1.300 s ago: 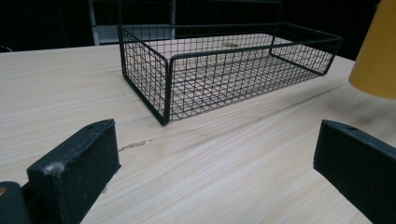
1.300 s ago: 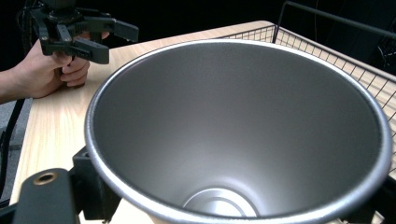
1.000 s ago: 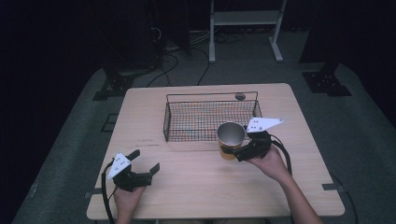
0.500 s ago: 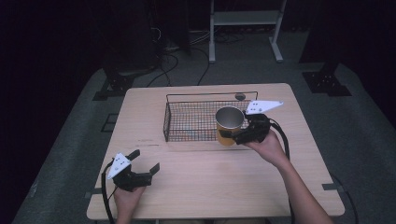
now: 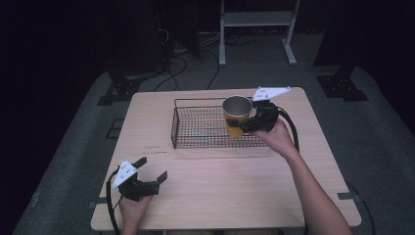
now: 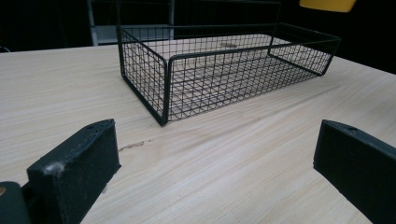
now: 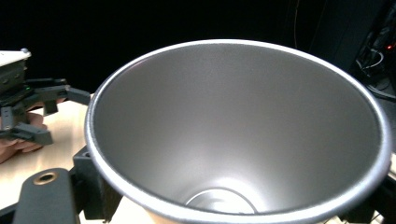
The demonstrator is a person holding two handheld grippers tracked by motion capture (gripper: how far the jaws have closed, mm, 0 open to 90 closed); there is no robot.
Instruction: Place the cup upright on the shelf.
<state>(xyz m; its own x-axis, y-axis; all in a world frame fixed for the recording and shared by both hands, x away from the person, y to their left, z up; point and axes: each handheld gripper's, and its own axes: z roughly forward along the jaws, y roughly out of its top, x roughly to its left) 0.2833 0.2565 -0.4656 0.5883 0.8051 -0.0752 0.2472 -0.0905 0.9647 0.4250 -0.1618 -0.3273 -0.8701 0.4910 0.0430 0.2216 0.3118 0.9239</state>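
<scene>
While the right gripper is clamping the yellow cup upright above the wire basket's right end, the cup's open mouth is facing up and showing nothing inside. Below it the basket is sitting bare. Well apart, the left gripper is resting released near the table's front-left corner.

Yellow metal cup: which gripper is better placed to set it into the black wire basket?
Right gripper: it holds the yellow metal cup above the black wire basket. Left gripper sits open, far off.
</scene>
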